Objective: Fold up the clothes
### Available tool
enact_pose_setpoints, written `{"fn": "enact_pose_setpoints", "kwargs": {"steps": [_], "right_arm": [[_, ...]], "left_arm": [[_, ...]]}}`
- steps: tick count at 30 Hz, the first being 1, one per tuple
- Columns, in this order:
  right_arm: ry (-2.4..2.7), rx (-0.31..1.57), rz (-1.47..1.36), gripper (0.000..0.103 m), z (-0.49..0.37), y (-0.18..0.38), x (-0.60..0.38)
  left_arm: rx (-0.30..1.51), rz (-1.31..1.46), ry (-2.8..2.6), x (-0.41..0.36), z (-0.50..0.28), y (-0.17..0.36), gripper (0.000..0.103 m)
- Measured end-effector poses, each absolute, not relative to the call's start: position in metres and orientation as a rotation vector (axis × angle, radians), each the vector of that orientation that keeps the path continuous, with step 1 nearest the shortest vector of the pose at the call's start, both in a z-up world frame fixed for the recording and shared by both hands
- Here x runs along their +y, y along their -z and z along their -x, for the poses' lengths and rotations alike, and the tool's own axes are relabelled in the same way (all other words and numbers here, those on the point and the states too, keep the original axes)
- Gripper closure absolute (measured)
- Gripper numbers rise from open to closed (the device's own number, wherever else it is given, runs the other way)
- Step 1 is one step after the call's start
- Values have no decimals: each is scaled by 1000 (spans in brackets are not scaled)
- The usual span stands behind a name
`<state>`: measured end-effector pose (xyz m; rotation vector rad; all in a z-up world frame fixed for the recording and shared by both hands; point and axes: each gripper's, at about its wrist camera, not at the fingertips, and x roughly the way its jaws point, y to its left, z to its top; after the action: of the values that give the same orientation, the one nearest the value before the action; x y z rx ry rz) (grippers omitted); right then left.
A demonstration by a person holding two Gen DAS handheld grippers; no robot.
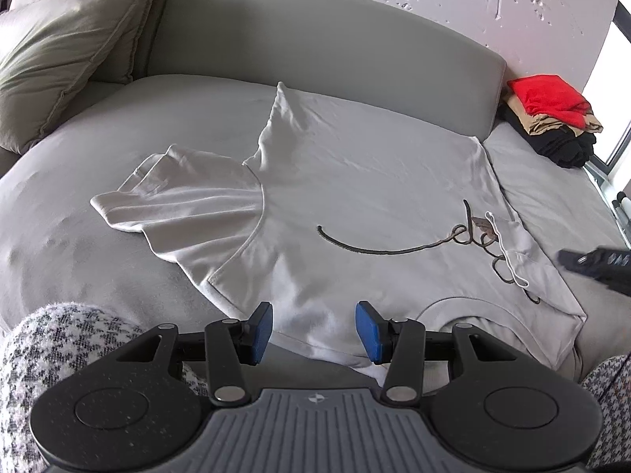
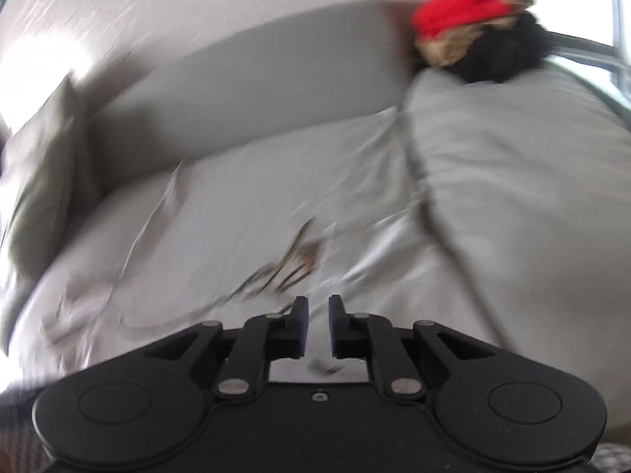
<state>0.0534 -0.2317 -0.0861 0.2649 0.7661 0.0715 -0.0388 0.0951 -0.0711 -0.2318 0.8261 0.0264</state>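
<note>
A pale grey T-shirt [image 1: 355, 181] with dark script lettering [image 1: 394, 250] lies spread on the grey bed [image 1: 79, 244]. One sleeve [image 1: 177, 201] sticks out to the left, and the neckline [image 1: 465, 303] is at the near right. My left gripper [image 1: 314, 331] hovers open over the shirt's near edge, its blue pads well apart with only cloth below them. In the blurred right wrist view my right gripper [image 2: 318, 323] is above the shirt [image 2: 236, 236] near the lettering, with a narrow gap between its pads and nothing in it. Its dark tip [image 1: 583, 264] enters the left wrist view at the right.
A pile of folded clothes, red on tan on black [image 1: 552, 122] [image 2: 473, 15], sits at the bed's far right corner. A pillow [image 1: 67, 51] leans at the far left against the grey headboard [image 1: 315, 39]. Houndstooth sleeves [image 1: 59, 351] flank the left gripper.
</note>
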Motion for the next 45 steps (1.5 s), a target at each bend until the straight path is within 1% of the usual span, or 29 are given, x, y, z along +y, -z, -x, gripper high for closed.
{"fn": "enact_pose_setpoints", "kwargs": {"steps": [2, 5, 7, 8, 9, 12, 14, 15, 19, 20, 22, 23, 25, 26, 27, 28, 30, 31, 33, 35, 40, 45], "right_arm": [[21, 746, -304, 93, -57, 81, -251], [106, 849, -302, 93, -77, 98, -273], [162, 956, -223, 93, -78, 115, -274], [191, 1010, -182, 100, -78, 124, -274], [219, 1063, -141, 103, -78, 132, -274], [229, 1099, -142, 103, -58, 129, -272], [233, 1084, -152, 103, -50, 119, -272], [240, 1065, -162, 99, -47, 112, -273], [112, 865, -263, 92, -34, 81, -260], [67, 856, -288, 91, -35, 80, -253], [-14, 850, -309, 91, -39, 82, -236], [-38, 868, -297, 91, -40, 86, -227], [-82, 917, -288, 91, -45, 94, -212], [-98, 945, -299, 91, -39, 96, -208], [-115, 974, -310, 91, -34, 99, -204], [-131, 1002, -322, 91, -28, 102, -201], [-164, 974, -381, 89, -19, 97, -199], [-181, 959, -411, 87, -15, 94, -199], [-213, 928, -471, 69, -6, 89, -197], [-258, 880, -518, 64, -9, 87, -194], [-320, 916, -705, 64, -27, 104, -186], [-312, 947, -725, 64, -32, 111, -181]], "left_arm": [[833, 242, -26, 95, 36, 74, 57], [837, 233, -20, 92, 35, 75, 57], [835, 220, -18, 90, 36, 74, 57], [834, 216, -18, 90, 36, 74, 57], [833, 215, -21, 90, 36, 74, 57], [839, 220, -30, 93, 34, 76, 57], [840, 213, -27, 92, 32, 76, 57], [837, 203, -27, 92, 30, 76, 57], [808, 168, -27, 85, 21, 73, 61], [802, 153, -23, 82, 17, 74, 63], [837, 108, -18, 73, 9, 79, 68], [878, 84, -19, 70, 7, 84, 68], [930, 49, -19, 66, 10, 91, 67], [930, 40, -15, 66, 16, 89, 63], [927, 44, -10, 68, 22, 87, 63], [922, 77, -6, 75, 28, 83, 63], [879, 156, -10, 94, 39, 73, 63], [834, 211, -25, 108, 44, 66, 60], [748, 280, -90, 136, 51, 54, 55], [685, 304, -185, 163, 54, 45, 49], [686, 386, -362, 232, 40, 51, 48], [795, 693, -310, 290, 12, 87, 48]]}}
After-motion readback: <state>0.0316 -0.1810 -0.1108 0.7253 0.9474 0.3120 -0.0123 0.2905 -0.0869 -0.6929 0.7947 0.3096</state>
